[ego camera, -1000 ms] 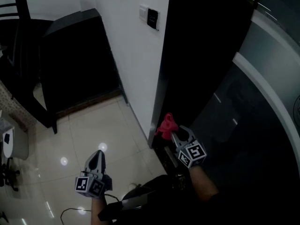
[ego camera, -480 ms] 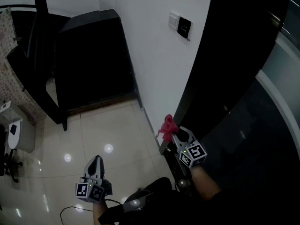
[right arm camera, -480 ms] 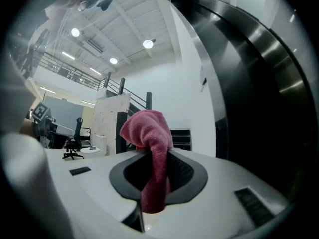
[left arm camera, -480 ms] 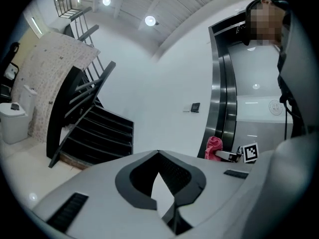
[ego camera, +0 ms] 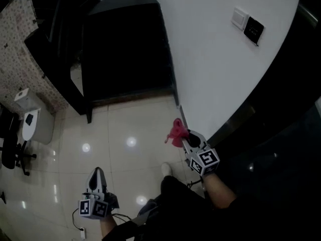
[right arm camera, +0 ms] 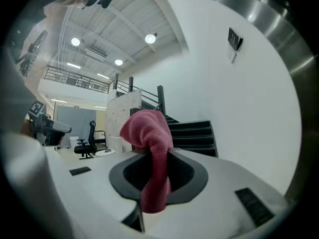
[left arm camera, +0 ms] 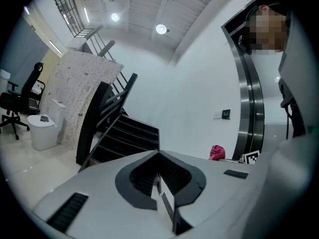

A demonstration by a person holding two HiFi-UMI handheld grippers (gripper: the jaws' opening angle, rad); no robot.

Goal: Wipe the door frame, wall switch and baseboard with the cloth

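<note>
In the head view, my right gripper (ego camera: 183, 139) is shut on a pink cloth (ego camera: 175, 133) that bunches above its jaws, low down near the foot of the white wall (ego camera: 210, 59). The dark, steel-edged door frame (ego camera: 239, 118) rises just to its right. The wall switch (ego camera: 248, 25) is high on the wall, far from the cloth. The right gripper view shows the cloth (right arm camera: 151, 133) clamped in the gripper (right arm camera: 154, 185), with the switch (right arm camera: 234, 40) above. My left gripper (ego camera: 97, 172) hangs shut and empty over the floor; its own view (left arm camera: 159, 179) shows the cloth (left arm camera: 217, 152) far off.
A black staircase (ego camera: 123, 49) stands against the wall to the left, beside a speckled panel (ego camera: 22, 49). A white bin (ego camera: 32, 124) and an office chair (ego camera: 10, 152) are at far left. The person's shoe (ego camera: 165, 168) and a cable (ego camera: 80, 227) lie on the glossy tiles.
The head view has swung left, so the switch now sits at upper right. The right gripper with the cloth has shifted from the door frame's foot to the wall's base. The left gripper stays low.
</note>
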